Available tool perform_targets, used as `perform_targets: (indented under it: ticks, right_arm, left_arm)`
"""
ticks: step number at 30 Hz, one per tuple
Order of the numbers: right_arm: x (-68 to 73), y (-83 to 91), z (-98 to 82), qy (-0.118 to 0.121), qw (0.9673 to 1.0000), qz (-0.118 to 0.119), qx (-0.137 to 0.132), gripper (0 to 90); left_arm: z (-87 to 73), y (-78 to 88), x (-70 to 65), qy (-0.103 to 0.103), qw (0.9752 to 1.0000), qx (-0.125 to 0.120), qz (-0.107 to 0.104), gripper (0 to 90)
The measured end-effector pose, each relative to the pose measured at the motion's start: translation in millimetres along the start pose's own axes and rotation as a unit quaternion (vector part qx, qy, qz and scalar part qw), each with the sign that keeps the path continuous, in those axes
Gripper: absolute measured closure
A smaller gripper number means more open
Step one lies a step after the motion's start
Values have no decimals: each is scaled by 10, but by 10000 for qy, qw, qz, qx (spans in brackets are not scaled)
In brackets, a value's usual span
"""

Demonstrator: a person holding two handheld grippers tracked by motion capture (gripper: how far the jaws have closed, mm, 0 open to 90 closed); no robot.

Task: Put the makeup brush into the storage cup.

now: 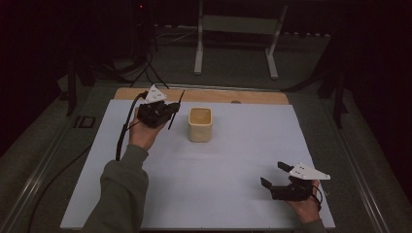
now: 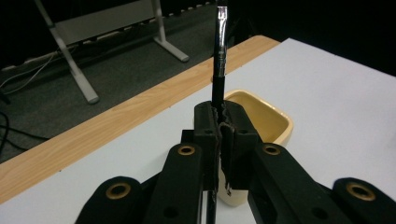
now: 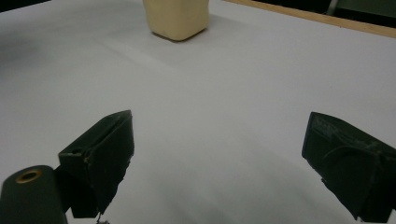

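Note:
A cream square cup [image 1: 200, 124] stands on the white sheet, slightly left of the table's middle. My left gripper [image 1: 174, 108] hovers just left of the cup, shut on a thin black brush [image 1: 176, 109] that points up and away. In the left gripper view the brush [image 2: 219, 56] rises from the closed jaws of the left gripper [image 2: 223, 122], with the cup [image 2: 261, 122] right behind them. My right gripper [image 1: 273, 174] rests near the front right of the sheet, open and empty. The right gripper view has the right gripper [image 3: 218, 154] spread wide over bare sheet, the cup [image 3: 176, 17] far ahead.
A white sheet [image 1: 233, 160] covers most of the wooden table [image 1: 262, 97], whose bare edge runs along the back. Beyond the table a white metal frame [image 1: 237, 39] stands on the dark floor. Cables [image 1: 136, 68] lie at the back left.

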State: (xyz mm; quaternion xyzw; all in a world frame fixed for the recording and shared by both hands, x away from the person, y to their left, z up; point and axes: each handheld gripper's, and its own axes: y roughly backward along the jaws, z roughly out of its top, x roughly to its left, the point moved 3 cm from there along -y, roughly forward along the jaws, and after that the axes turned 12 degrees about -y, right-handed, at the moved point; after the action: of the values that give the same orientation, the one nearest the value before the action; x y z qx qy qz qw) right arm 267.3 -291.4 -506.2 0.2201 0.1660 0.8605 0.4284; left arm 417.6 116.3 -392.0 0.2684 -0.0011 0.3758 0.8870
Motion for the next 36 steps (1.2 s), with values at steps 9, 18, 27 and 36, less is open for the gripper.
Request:
perform_targets:
  ticks: [9,18,27,36]
  right_arm:
    - [1,2,0,3,10000,5,0,90]
    - [0,6,1,-3,10000,10,-13,90]
    - [2,6,1,-4,10000,16,-13,90]
    - [-1,5,0,-13,10000,19,-13,90]
  left_arm:
    - [81,-48,-24,-10,9999,-94,-37,868]
    - [168,-105,-50,-41,9998,-163,-83,868]
    - [272,-147,-80,-142,9997,-182,-104,868]
    - [349,-222,-133,-147,9995,-250,-158,868]
